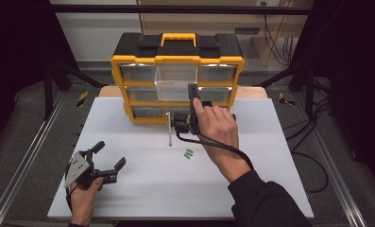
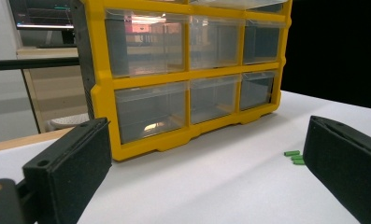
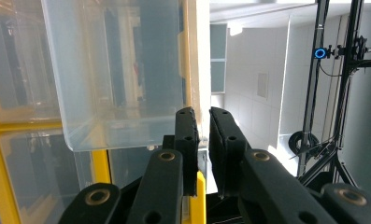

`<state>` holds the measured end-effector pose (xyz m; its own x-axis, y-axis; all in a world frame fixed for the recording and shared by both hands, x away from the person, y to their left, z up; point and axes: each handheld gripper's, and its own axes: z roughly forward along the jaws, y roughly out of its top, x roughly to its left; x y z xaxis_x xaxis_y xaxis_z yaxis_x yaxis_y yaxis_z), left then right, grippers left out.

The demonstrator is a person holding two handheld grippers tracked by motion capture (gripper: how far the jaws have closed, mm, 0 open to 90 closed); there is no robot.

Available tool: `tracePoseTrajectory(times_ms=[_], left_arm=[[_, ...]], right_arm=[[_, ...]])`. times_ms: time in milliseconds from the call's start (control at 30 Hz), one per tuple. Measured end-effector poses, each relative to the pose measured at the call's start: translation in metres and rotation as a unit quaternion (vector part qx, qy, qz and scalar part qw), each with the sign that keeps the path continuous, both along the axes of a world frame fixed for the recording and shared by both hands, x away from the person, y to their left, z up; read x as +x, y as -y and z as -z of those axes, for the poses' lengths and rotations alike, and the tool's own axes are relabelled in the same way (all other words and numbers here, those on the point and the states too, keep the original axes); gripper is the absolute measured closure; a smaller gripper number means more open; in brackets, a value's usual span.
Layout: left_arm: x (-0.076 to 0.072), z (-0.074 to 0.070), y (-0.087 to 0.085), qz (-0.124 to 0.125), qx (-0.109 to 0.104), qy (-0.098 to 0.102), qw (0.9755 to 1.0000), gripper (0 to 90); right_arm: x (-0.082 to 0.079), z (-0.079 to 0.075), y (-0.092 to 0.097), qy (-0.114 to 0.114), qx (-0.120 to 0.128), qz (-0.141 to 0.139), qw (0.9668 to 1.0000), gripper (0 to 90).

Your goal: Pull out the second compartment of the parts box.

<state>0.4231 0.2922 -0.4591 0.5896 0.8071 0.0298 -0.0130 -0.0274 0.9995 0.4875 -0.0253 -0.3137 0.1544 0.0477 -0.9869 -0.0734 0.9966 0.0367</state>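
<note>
organiser cabinet: yellow plastic frame, black top, yellow carry handle, a grid of clear drawers. it stands at the far edge of the white table, a smooth matt board.

clear drawer, top row, middle: pulled well out of the frame and overhanging the rows below. thin, glossy, see-through plastic with rounded lower corners; it looks empty, though glare hides part of the floor.

right gripper: jaws nearly pressed together, pinching the drawer's front wall between the black textured pads, gripper body rolled on its side. the hold is on a thin edge only.

left gripper: jaws spread wide, nothing between them, resting low at the near left of the table, well apart from the cabinet.

green pegs: a few small short cylinders lying loose on the table, near the right forearm; also seen past the left gripper's jaw.

risks, judged from this state:
- drawer comes fully off its runners if drawn further; with only an edge pinch it would likely tip and drop onto the table.
- slick plastic may slip out of the pads, since the contact patch is narrow.
- cabinet is not braced by the left gripper; a sticky drawer could drag or tilt the whole unit forward.
- the trailing cable or sleeve could sweep the pegs away.
</note>
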Motion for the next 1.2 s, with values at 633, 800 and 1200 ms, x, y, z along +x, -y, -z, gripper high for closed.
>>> tracePoseTrajectory(times_ms=[633, 800, 1200], left_arm=[[-0.001, 0.000, 0.000, 0.001, 0.001, 0.000, 1.0000, 1.1], [-0.001, 0.000, 0.000, 0.001, 0.001, 0.001, 1.0000, 1.1], [-0.001, 0.001, 0.006, 0.005, 0.013, -0.002, 0.9999, 0.9]], right_arm=[[-0.006, 0.006, 0.002, -0.014, 0.026, -0.002, 0.9996, 59.2], [-0.013, 0.012, 0.018, -0.086, 0.151, 0.020, 0.9846, 39.4], [-0.020, 0.051, 0.058, -0.198, 0.294, 0.021, 0.9347, 20.5]])
